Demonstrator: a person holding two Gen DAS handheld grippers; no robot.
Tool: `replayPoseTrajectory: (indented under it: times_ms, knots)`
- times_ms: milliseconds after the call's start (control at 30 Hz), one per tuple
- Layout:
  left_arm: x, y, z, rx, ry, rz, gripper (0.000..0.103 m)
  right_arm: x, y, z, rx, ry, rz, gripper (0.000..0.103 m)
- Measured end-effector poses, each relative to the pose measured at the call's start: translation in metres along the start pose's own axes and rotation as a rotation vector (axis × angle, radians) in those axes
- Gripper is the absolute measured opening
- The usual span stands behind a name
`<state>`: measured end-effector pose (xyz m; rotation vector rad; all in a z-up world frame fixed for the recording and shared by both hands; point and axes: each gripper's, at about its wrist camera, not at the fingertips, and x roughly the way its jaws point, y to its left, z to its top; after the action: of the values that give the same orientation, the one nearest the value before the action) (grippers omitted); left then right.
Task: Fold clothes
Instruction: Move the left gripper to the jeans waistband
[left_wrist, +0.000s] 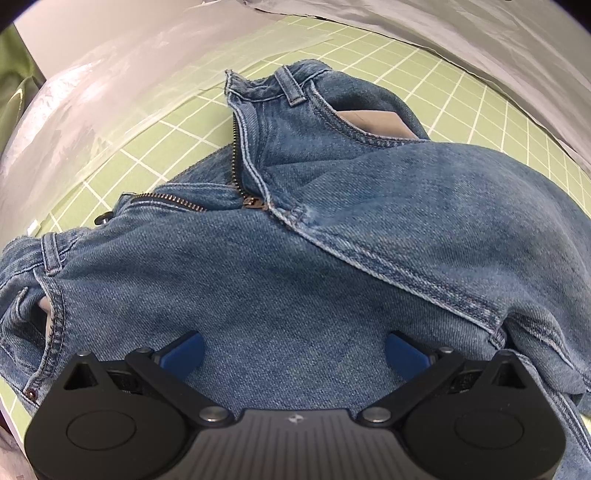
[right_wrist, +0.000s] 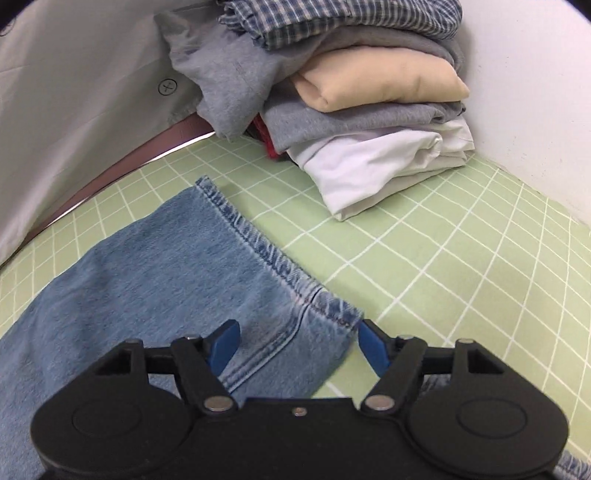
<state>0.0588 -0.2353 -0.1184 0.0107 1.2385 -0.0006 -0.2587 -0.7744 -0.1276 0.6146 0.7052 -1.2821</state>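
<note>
Jeans (left_wrist: 295, 266) lie under both open tools (left_wrist: 294, 354), on mat (left_wrist: 461, 122).

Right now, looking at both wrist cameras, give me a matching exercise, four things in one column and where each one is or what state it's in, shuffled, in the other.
Things:
1. zipper
2. leg hem
3. checked shirt
4. white garment

Places or states:
A. bottom of the folded stack
B. undone, fly spread open
C. top of the folded stack
D. flat on the green grid mat, just ahead of the open right gripper

Pairs: 1-B, 2-D, 3-C, 4-A
</note>
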Motion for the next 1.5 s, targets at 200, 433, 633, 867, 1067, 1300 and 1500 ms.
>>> replayPoseTrajectory:
  times_ms: [200, 433, 633, 867, 1067, 1300, 1500]
  knots:
    - [0.001, -0.003, 0.007, -0.002, 0.002, 0.001, 0.103, 0.008, 0.007, 0.011, -0.226, -0.017, 0.037, 0.01]
    - [0.0, -0.006, 0.01, -0.004, -0.011, 0.001, 0.103, 0.021, -0.013, 0.029, -0.1, 0.004, -0.053, 0.018]
    - [-0.003, -0.005, 0.008, -0.001, 0.018, -0.02, 0.103, -0.028, 0.012, 0.01, -0.216, -0.071, -0.022, 0.093]
    - [-0.05, 0.032, 0.003, 0.014, -0.082, -0.127, 0.103, -0.102, 0.044, -0.041, -0.378, -0.091, 0.185, 0.103]
    - [-0.082, 0.075, 0.019, 0.035, -0.164, -0.148, 0.103, -0.148, 0.066, -0.084, -0.318, -0.063, 0.297, 0.103]
    - [-0.082, 0.117, 0.052, 0.057, -0.202, -0.141, 0.103, -0.186, 0.101, -0.141, -0.339, -0.016, 0.305, 0.103]
    - [-0.065, 0.145, 0.087, 0.076, -0.214, -0.177, 0.103, -0.192, 0.134, -0.17, -0.291, 0.024, 0.244, 0.103]
